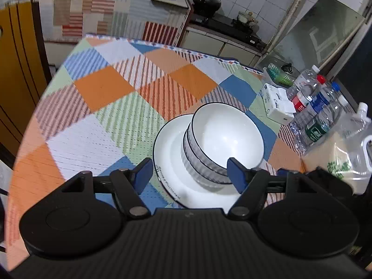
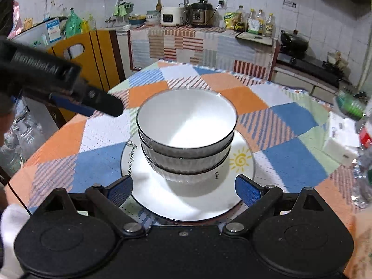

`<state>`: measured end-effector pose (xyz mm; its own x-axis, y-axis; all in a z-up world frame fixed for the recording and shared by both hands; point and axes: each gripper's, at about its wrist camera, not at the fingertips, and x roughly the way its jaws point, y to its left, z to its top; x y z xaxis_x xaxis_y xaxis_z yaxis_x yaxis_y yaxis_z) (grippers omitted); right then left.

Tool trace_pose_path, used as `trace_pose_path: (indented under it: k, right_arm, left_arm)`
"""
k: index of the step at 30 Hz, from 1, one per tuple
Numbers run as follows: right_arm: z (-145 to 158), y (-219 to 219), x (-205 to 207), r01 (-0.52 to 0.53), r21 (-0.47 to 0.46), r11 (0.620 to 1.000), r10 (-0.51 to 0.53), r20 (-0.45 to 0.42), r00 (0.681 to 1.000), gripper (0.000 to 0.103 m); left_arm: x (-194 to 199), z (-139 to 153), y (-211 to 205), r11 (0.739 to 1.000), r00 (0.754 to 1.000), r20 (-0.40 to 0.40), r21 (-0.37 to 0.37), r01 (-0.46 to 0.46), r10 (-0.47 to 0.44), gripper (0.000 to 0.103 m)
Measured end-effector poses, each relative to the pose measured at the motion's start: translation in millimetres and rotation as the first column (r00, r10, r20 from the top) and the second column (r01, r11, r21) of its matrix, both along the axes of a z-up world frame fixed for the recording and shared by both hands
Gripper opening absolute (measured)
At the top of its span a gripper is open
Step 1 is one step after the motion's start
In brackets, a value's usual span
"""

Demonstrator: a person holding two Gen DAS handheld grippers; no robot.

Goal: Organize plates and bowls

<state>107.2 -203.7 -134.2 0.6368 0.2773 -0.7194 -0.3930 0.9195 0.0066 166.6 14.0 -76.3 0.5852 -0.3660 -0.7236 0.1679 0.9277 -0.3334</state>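
Plainly, the stacked bowls [image 2: 186,134] on the plate [image 2: 200,200] sit dead ahead of the right claw [image 2: 183,188], nearer than the left claw [image 1: 188,174], both spread apart and empty.

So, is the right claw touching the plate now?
Apart. In the right wrist view, the right claw stands open, its blue fingers outside the plate rim, with tablecloth visible beside the left one. Neither closes on it.
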Motion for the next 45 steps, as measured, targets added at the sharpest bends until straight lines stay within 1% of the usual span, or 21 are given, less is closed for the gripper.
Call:
trace_pose_path:
  k: [5, 12, 14, 18, 19, 20, 22, 24, 25, 28, 31, 35, 38, 45]
  right_arm:
    - [26.7, -6.2, -15.9, 0.049, 0.016, 0.999, -0.05, 0.01, 0.999, 0.097]
    - [55.1, -12.4, -40.9, 0.11, 0.021, 0.994, -0.111, 0.029, 0.993, 0.097]
    - [62.2, -14.4, -48.6, 0.139, 0.032, 0.99, -0.14, 0.036, 0.99, 0.097]
    - [73.5, -17.5, -61.0, 0.195, 0.046, 0.98, -0.196, 0.021, 0.98, 0.097]
    - [75.4, -18.5, -63.2, 0.207, 0.048, 0.977, -0.208, 0.02, 0.978, 0.097]
    - [77.5, -19.4, -65.6, 0.219, 0.05, 0.974, -0.221, 0.019, 0.975, 0.097]
    - [81.1, -21.2, -71.0, 0.238, 0.056, 0.97, -0.239, 0.018, 0.971, 0.097]
    - [85.0, -21.7, -75.7, 0.254, 0.056, 0.965, -0.256, 0.02, 0.967, 0.098]
    - [86.5, -21.5, -77.8, 0.266, 0.051, 0.963, -0.267, 0.022, 0.963, 0.099]
    - [90.0, -19.4, -82.1, 0.302, -0.004, 0.953, -0.302, 0.031, 0.953, 0.1]
    - [94.3, -23.1, -88.7, 0.348, -0.011, 0.937, -0.347, 0.056, 0.936, 0.1]
    - [98.4, -24.4, -97.5, 0.368, -0.022, 0.93, -0.366, 0.064, 0.929, 0.1]
    - [99.3, -24.0, -103.2, 0.368, -0.021, 0.93, -0.366, 0.057, 0.929, 0.1]
    - [97.2, -21.6, -111.7, 0.369, -0.027, 0.929, -0.368, 0.048, 0.929, 0.1]
  left_arm:
    - [-28.9, 28.7, -3.7, 0.998, 0.998, 0.054, 0.059, 0.02, -0.023, 0.073]
    - [-68.4, 64.4, -10.2, 0.993, 0.992, 0.117, 0.11, 0.035, -0.048, 0.079]
    - [-78.8, 72.8, -9.7, 0.992, 0.99, 0.135, 0.122, 0.023, -0.04, 0.082]
    - [-97.1, 85.1, -8.6, 0.985, 0.985, 0.17, 0.167, -0.029, 0.0, 0.089]
    - [-100.4, 86.8, -7.1, 0.984, 0.984, 0.176, 0.176, -0.037, 0.005, 0.094]
    - [-103.7, 88.1, -6.6, 0.982, 0.984, 0.18, 0.185, -0.045, 0.011, 0.096]
    - [-109.4, 89.2, -5.7, 0.979, 0.982, 0.185, 0.193, -0.064, 0.028, 0.097]
    - [-113.3, 88.8, -4.3, 0.978, 0.983, 0.177, 0.195, -0.081, 0.046, 0.1]
    - [-114.3, 88.1, -3.8, 0.977, 0.985, 0.167, 0.194, -0.086, 0.053, 0.103]
    - [-116.9, 84.1, -5.3, 0.977, 0.99, 0.13, 0.196, -0.086, 0.061, 0.103]
    - [-120.7, 78.9, -4.3, 0.976, 0.99, 0.116, 0.189, -0.106, 0.085, 0.103]
    - [-124.8, 74.0, -6.6, 0.965, 0.988, 0.113, 0.226, -0.131, 0.108, 0.103]
    - [-127.0, 72.5, -10.2, 0.957, 0.989, 0.107, 0.26, -0.13, 0.105, 0.103]
    - [-134.7, 70.3, -11.6, 0.944, 0.981, 0.139, 0.283, -0.17, 0.135, 0.103]
